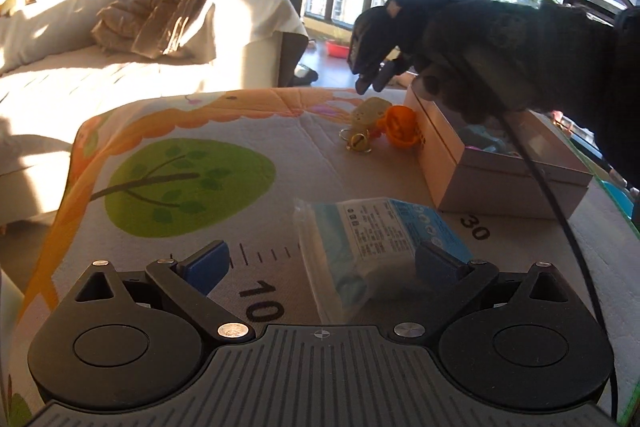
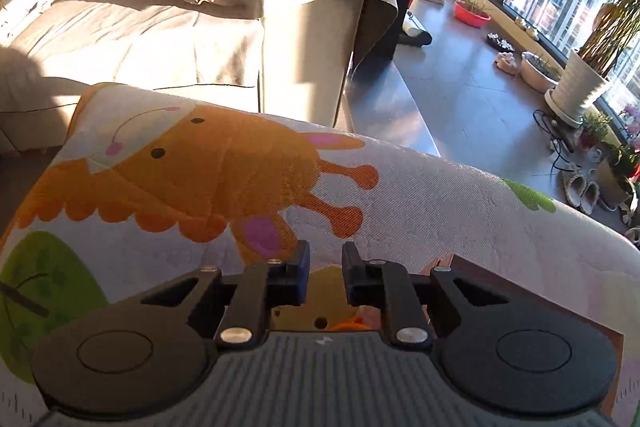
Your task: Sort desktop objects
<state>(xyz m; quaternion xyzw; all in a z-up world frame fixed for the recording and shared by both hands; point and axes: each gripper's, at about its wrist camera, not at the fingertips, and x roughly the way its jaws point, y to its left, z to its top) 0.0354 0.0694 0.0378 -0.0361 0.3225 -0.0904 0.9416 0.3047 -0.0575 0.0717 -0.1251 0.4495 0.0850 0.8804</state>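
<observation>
one box — one packet — one bell — one orange toy

"10" and "30" on the mat's printed ruler scale; packet label print too tiny to read

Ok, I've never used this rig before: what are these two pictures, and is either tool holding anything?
There is no robot here. A person holds a set of tongs in each hand, each with a camera looking along its fingers. The left camera shows the left tongs wide open over a plastic packet, gripping nothing. Farther off, an orange toy, a small gold bell and an open box sit on the cartoon-print mat. The dark shape above them is the gloved hand with the right tongs. The right camera shows those tongs narrowly open, gripping nothing.
</observation>
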